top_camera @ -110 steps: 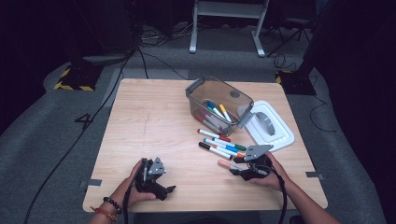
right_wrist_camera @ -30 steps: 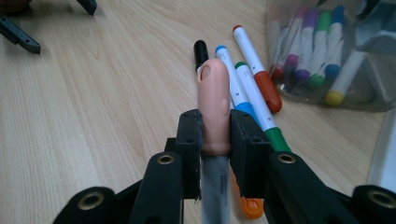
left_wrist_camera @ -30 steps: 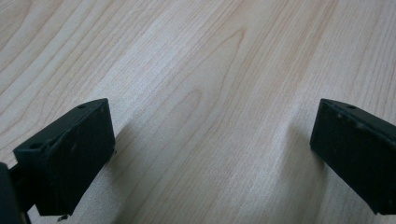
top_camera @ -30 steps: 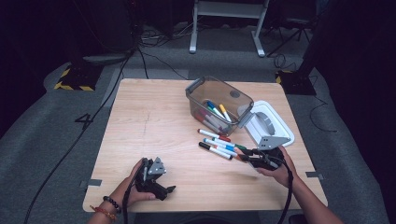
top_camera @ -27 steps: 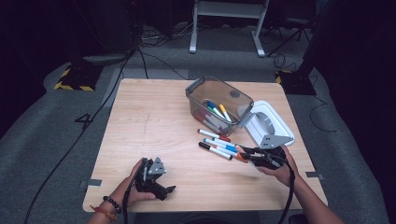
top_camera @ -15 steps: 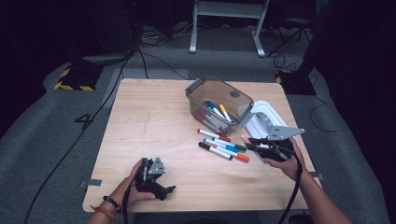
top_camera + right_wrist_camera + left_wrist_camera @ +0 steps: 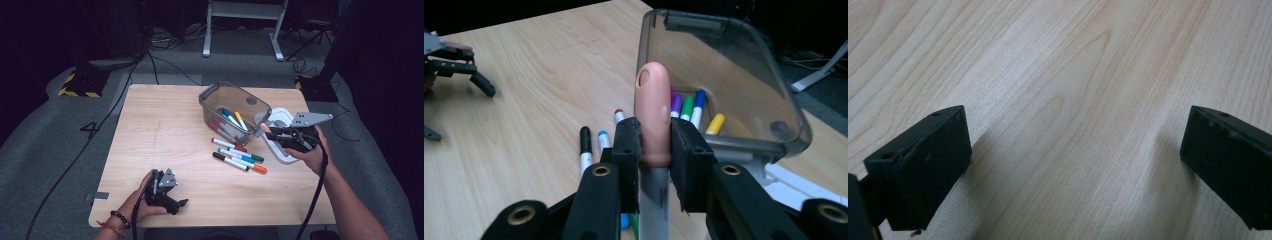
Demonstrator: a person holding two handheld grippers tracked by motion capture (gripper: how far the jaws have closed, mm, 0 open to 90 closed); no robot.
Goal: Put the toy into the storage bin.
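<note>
1. Your right gripper [image 7: 655, 145] is clenched on a marker [image 7: 652, 120] with a pink cap, the jaws pinching it just below the cap where the grey barrel begins. Gripping near that end leaves the cap poking forward, so it can lead into the bin [image 7: 235, 111].

2. In the high view the right gripper [image 7: 269, 132] hangs above the table [image 7: 165, 125], beside the bin's near right corner and over the white lid [image 7: 282, 150]. That height looks chosen to clear the bin's rim; the marker is in the air, not yet over the opening.

3. The bin is clear and tilted a little, open side up, with several markers already lying in it: yellow, blue, green and purple caps show through the wall in the right gripper view. The lid sits off to the side so the opening stays free.

4. Four loose markers [image 7: 239, 156] lie side by side on the table just in front of the bin, near your right hand, which keeps each trip short.

5. Your left gripper [image 7: 176, 202] rests at the near edge of the table, well apart from the bin. Its jaws stand wide, released, with only bare wood between them, so it stays out of the way.
</note>
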